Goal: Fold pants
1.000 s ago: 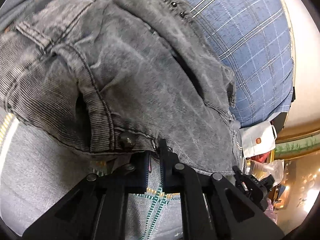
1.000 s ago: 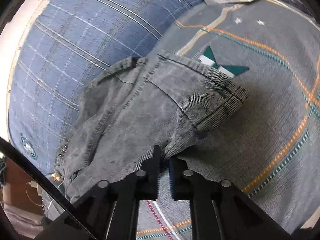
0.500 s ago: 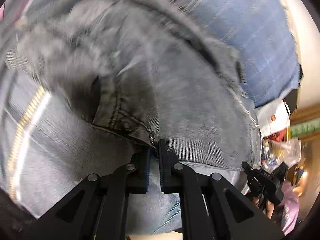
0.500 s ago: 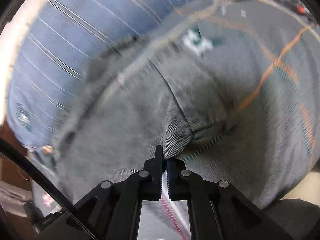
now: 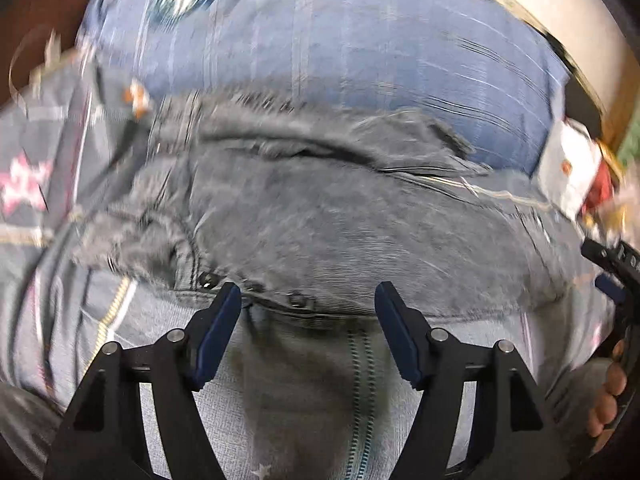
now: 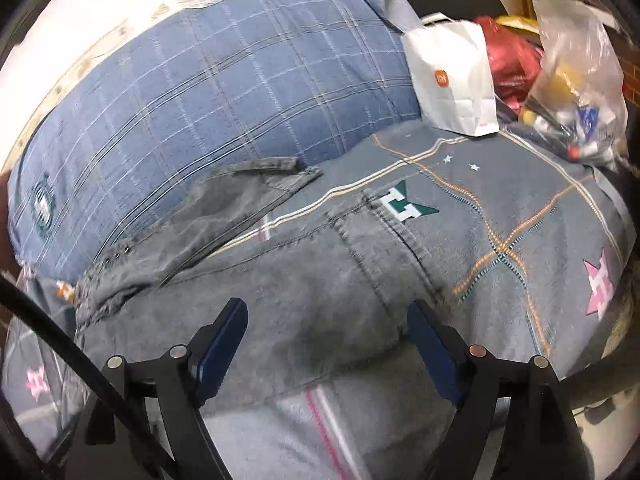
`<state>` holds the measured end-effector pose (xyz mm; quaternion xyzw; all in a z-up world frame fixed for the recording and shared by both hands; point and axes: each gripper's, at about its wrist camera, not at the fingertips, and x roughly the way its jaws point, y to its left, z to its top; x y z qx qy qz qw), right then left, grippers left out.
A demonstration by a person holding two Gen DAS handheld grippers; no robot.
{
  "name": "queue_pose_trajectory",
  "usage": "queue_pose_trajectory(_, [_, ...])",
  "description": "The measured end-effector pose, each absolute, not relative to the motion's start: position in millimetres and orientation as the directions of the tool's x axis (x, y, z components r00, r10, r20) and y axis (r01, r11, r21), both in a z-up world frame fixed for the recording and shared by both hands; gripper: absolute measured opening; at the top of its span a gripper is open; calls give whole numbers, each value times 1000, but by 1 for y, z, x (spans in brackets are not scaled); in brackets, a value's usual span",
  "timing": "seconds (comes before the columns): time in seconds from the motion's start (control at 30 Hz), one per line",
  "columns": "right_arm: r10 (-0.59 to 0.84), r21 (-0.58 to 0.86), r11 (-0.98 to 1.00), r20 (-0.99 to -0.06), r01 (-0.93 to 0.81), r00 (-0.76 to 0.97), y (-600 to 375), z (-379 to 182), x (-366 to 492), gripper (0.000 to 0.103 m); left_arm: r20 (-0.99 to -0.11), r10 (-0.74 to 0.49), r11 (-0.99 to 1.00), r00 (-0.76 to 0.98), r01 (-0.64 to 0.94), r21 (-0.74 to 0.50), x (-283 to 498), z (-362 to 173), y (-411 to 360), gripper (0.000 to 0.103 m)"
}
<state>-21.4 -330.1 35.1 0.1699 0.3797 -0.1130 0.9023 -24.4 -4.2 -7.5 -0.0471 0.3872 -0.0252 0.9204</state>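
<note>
The grey washed denim pants [image 5: 340,232] lie on a grey patterned bedspread [image 5: 304,400], their far part reaching up against a blue plaid pillow [image 5: 340,52]. My left gripper [image 5: 308,300] is open and empty, its jaws wide apart just in front of the pants' studded near edge. The left wrist view is motion-blurred. In the right wrist view the pants [image 6: 320,300] lie flat, one leg [image 6: 240,200] running up onto the pillow [image 6: 240,88]. My right gripper [image 6: 326,316] is open and empty, just over the pants' near edge.
A white paper bag [image 6: 452,76], red bags and a clear plastic bag of items [image 6: 576,80] stand at the back right of the bed. The bedspread [image 6: 520,220] shows to the right. The other gripper and a hand show at the right edge of the left wrist view [image 5: 616,320].
Both grippers were shut on the pants' edge and have opened and let go. The pants, lifted and swung, now lie flat on the bed. Both views have shifted.
</note>
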Motion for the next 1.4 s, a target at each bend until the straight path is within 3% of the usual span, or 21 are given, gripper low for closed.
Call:
queue_pose_trajectory(0.27, [32,274,937,-686,217,727,-310,26,-25,83,-547,-12,996,837,59,68,-52,18,-40,76])
queue_pose_trajectory(0.6, [102,247,964,-672,93,734,-279,26,-26,83,-523,19,993,852,45,108,-56,18,-46,79])
queue_pose_trajectory(1.4, [116,254,963,-691,89,714,-279,21,-22,83,-520,31,992,854,39,123,-58,18,-47,82])
